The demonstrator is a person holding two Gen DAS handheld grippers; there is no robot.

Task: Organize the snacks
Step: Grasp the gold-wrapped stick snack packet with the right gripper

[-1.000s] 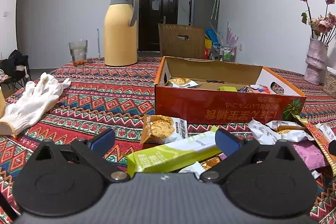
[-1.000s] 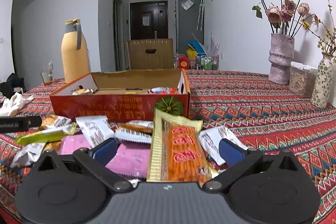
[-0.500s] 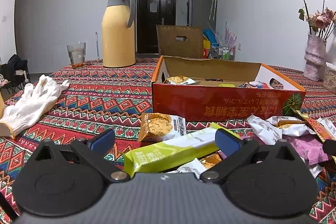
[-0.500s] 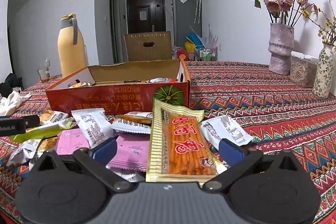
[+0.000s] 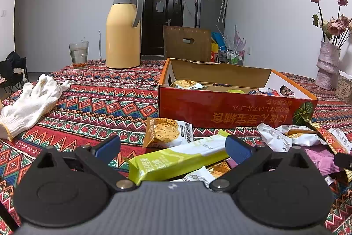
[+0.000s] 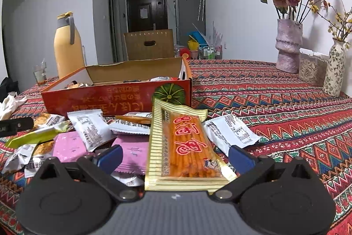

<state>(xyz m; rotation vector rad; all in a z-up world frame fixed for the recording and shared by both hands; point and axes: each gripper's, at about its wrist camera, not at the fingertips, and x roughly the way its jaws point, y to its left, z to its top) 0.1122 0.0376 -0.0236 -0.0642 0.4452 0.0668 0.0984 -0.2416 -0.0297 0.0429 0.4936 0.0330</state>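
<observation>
Left gripper: my left gripper [image 5: 172, 148] is spread wide, grasping nothing, held low over the table with its blue pads either side of the green bar.
Right gripper: my right gripper [image 6: 175, 154] is likewise spread wide and empty, its pads flanking the orange stick pack.
Green bar: a long lime-green snack bar [image 5: 176, 160] lies slantwise on the pile, between my left fingers but touched by neither.
Orange stick pack: a yellow-striped pack of orange sticks [image 6: 184, 147] lies lengthwise atop the pink packets, pointing toward the box.
Biscuit packet: a small biscuit packet [image 5: 167, 132] rests just in front of the box.
Pink packets: two pink packets [image 6: 132, 152] lie under the other wrappers.
White wrappers: several white wrappers [image 6: 91, 128] are scattered through the pile.
Box: an open red cardboard box [image 5: 231, 108] stands beyond the pile, a few snacks already inside.
Tablecloth: a red zigzag-patterned tablecloth [image 5: 99, 102] covers the table.
Sundries: a white glove [image 5: 30, 102], yellow thermos [image 5: 123, 34], drinking glass [image 5: 78, 54] and a vase of dried roses [image 6: 288, 43].
</observation>
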